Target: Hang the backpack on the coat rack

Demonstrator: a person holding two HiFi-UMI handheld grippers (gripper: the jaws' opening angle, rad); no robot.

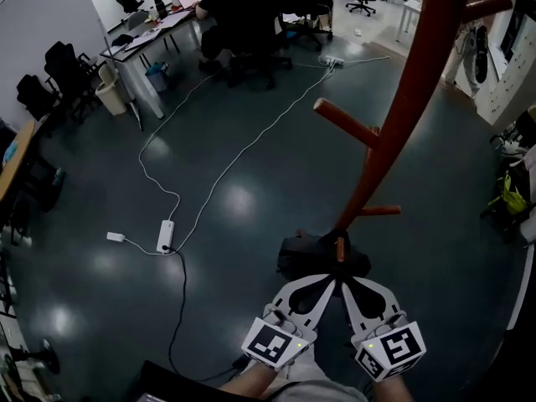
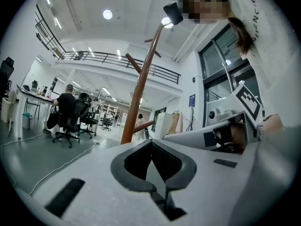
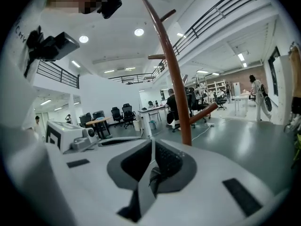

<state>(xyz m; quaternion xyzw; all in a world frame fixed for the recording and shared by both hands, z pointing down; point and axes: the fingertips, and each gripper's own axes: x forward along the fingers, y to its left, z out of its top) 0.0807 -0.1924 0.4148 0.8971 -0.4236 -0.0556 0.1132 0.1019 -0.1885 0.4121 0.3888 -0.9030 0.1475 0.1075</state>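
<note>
The coat rack (image 1: 410, 99) rises as a curved brown pole just ahead of both sets of fingertips, its pegs well above and beyond them. The backpack (image 1: 311, 256) is a dark, slumped bundle directly at and under the tips, close against the foot of the pole. The left gripper (image 1: 328, 285) and the right gripper (image 1: 346, 285) lie side by side with their tips almost touching. In the left gripper view the fingers are pressed together, with nothing clearly showing between the pads. In the right gripper view the fingers pinch a dark scrap of strap (image 3: 153, 172), most likely the bag's top loop. The bag looks soft and floppy, probably fairly light, so it should sag and swing beneath the fingers. The loop at its top is the sensible hold, kept open enough to slip over the nearest peg (image 1: 345, 124), up and ahead of the fingertips.
</note>
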